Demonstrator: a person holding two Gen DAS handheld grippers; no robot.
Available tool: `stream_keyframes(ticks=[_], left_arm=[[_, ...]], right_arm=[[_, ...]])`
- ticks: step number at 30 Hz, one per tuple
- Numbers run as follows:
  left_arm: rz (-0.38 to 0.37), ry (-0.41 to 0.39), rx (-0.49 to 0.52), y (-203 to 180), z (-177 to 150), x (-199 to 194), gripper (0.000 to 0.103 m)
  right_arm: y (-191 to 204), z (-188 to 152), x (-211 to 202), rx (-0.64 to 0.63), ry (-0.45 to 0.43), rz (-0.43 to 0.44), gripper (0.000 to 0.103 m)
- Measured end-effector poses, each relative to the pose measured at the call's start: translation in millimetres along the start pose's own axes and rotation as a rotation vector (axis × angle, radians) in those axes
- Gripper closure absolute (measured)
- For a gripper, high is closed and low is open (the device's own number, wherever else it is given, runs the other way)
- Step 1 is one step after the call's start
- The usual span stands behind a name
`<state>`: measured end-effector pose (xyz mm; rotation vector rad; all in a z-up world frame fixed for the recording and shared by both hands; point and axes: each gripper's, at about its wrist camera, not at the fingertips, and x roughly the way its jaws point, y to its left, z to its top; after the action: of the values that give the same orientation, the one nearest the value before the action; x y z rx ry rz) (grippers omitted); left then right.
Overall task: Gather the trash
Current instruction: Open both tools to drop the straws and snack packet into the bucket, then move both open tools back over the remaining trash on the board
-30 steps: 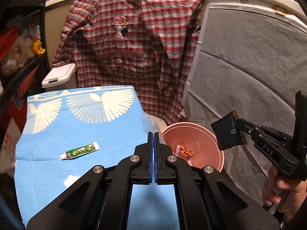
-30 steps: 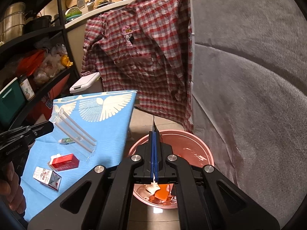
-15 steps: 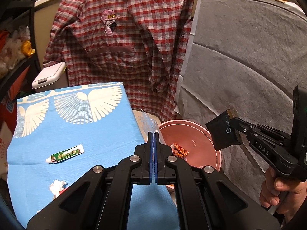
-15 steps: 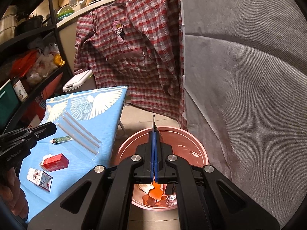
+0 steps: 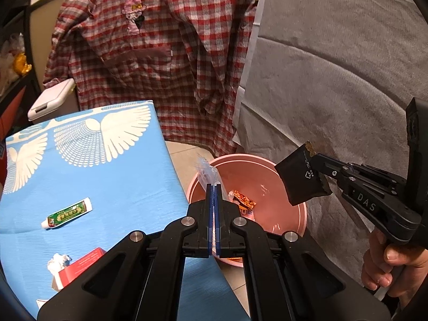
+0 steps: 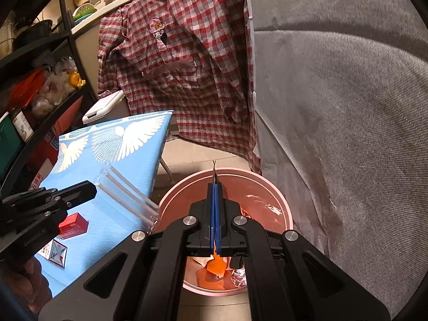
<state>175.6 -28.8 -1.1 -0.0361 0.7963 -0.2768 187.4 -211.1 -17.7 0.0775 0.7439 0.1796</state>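
My left gripper (image 5: 214, 187) is shut on a clear plastic wrapper (image 5: 206, 169) with white tubes inside. In the right wrist view that wrapper (image 6: 128, 194) hangs from the left gripper (image 6: 92, 191) over the table's edge, beside the bin. My right gripper (image 6: 214, 187) is shut on a black wrapper (image 6: 214, 169), seen edge-on there. In the left wrist view the black wrapper (image 5: 302, 178) hangs in the right gripper (image 5: 317, 165) above the pink bin (image 5: 267, 168). The bin (image 6: 184, 195) stands on the floor and holds orange wrappers (image 6: 216, 267).
A blue cloth with white wings covers the table (image 5: 120, 187). On it lie a green toothpaste tube (image 5: 67, 212), a red box (image 5: 83, 264) and crumpled paper (image 5: 58, 260). A plaid shirt (image 5: 160, 53) hangs behind, grey fabric (image 5: 334, 80) to the right, and a white lidded bin (image 5: 50, 101) at the left.
Both grippers have sunk and moved closer to the pink bin, which looks larger now. Both stay shut on their wrappers.
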Motion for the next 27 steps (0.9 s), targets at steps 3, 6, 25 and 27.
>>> stream_keyframes(ticks=[3,6,25,27], left_arm=[[-0.009,0.015,0.002,-2,0,7,0.102],[-0.01,0.023,0.003,-4,0,12,0.102],[-0.029,-0.029,-0.038,14,5,-20,0.09],[-0.024,-0.046,-0.042,20,5,-32,0.09]], right_arm=[[-1,0,2,0.004,0.004,-0.001,0.102],[-1,0,4,0.004,0.007,-0.003,0.102],[8,2,-9,0.003,-0.004,-0.022,0.078],[15,3,-15,0.004,-0.011,-0.011,0.078]])
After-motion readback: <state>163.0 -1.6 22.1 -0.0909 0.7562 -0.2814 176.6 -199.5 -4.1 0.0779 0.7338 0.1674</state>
